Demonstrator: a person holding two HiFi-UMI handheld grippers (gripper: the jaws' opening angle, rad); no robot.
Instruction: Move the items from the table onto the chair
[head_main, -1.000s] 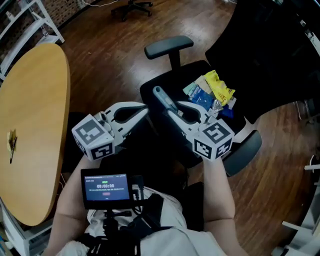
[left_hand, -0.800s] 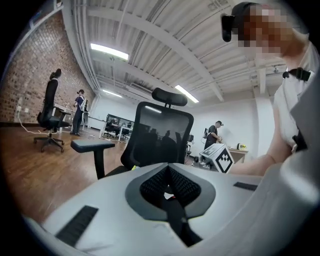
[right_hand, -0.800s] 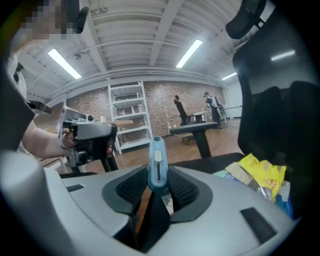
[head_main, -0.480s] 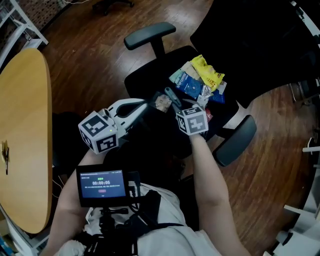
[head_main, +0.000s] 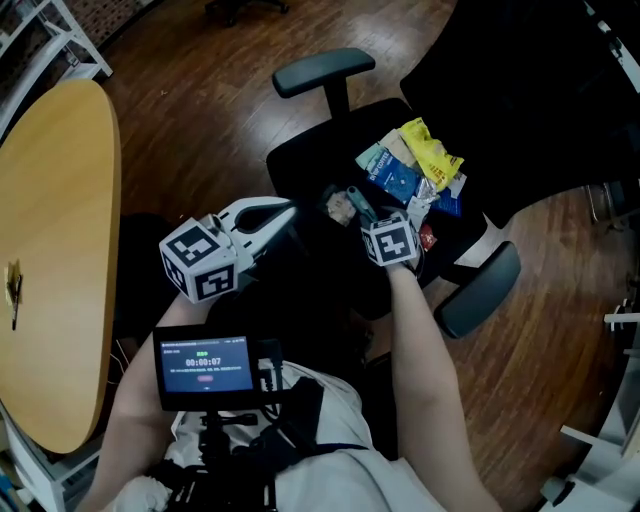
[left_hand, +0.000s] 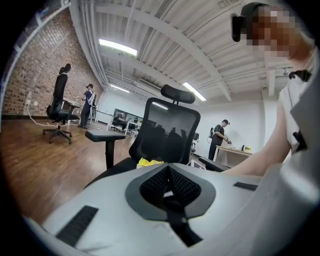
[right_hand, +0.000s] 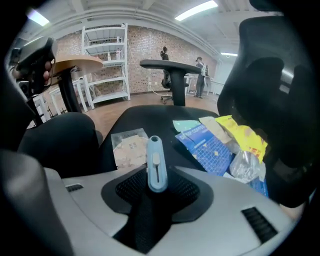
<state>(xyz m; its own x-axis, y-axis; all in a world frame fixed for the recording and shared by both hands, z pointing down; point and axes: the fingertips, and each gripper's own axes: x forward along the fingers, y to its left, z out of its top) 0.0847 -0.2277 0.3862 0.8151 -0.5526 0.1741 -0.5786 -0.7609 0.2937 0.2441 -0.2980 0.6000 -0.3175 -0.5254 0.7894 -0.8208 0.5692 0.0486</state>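
The right gripper (right_hand: 156, 176) is tipping steeply down over the chair seat (head_main: 300, 170), and between its jaws is the blue cutter (right_hand: 155, 159), sticking straight out along the jaw line toward eleven o'clock in the head view. Those jaws have just been opening, and they are standing about as wide as they go, yet the pads look to be touching the cutter's sides, since it is keeping its line instead of dropping away. My read: this is the let-go, done low so the cutter is sliding onto the fabric, not falling. It is coming down beside the small clear packet (right_hand: 129, 147), at about nine o'clock from the main heap, where the blue packet (head_main: 395, 180) and the yellow packet (head_main: 432, 152) are crowding the seat toward the backrest at one o'clock; choosing the open patch is keeping the cutter off the slippery wrappers. The left gripper (head_main: 285, 212) is hanging near level at the seat's front edge, jaws pressed together with nothing in them, simply waiting clear of the drop. Over at nine o'clock the wooden table (head_main: 60, 180) is carrying one small dark thing (head_main: 14, 290), too small to name, so I judge the job nearly finished.
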